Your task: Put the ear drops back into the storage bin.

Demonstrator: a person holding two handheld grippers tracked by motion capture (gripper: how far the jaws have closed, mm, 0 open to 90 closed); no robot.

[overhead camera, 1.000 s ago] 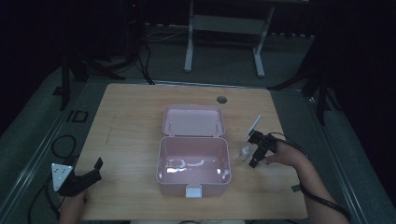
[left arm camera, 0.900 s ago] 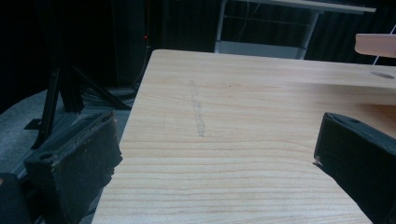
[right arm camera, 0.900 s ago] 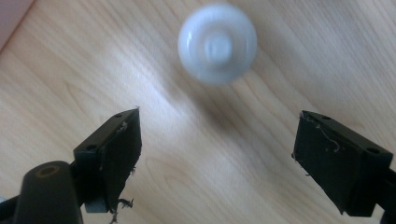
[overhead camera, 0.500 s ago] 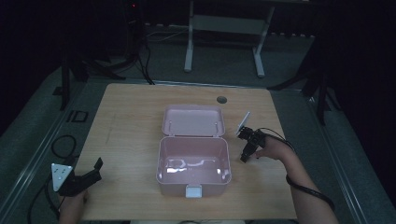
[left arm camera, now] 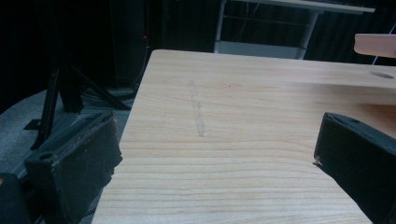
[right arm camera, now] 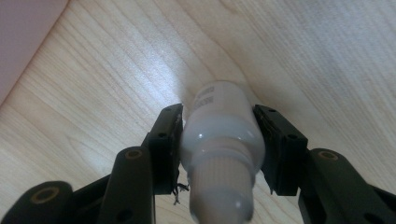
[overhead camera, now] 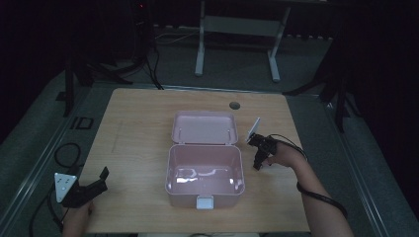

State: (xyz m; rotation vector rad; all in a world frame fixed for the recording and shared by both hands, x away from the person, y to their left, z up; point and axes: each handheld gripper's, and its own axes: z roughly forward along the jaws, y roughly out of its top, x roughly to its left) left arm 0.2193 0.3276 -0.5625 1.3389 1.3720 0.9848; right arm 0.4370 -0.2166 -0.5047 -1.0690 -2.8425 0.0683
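Note:
A small white bottle (right arm camera: 222, 135) with a ribbed cap stands on the wooden table (overhead camera: 138, 123), just right of an open pink box (overhead camera: 170, 168). My right gripper (right arm camera: 219, 116) has just been closing, and both pads now press on the bottle's sides. In the high view that gripper (overhead camera: 257, 160) points down beside the box's right wall. The box's lid (overhead camera: 202, 127) lies back flat behind it. My left gripper (overhead camera: 101, 177) rests at the table's front left corner. Its jaws (left arm camera: 217, 140) stand wide open over bare wood, with nothing between them.
A round cable hole (overhead camera: 234, 105) sits near the table's far edge. Cables (overhead camera: 64, 153) lie on the floor to the left. A metal stand (overhead camera: 237, 29) rises beyond the table. The box lid's edge (left arm camera: 373, 44) shows far off in the left gripper view.
The right hand has shifted left toward the box's side and dipped slightly, and its jaws have closed. The left gripper has stayed put.

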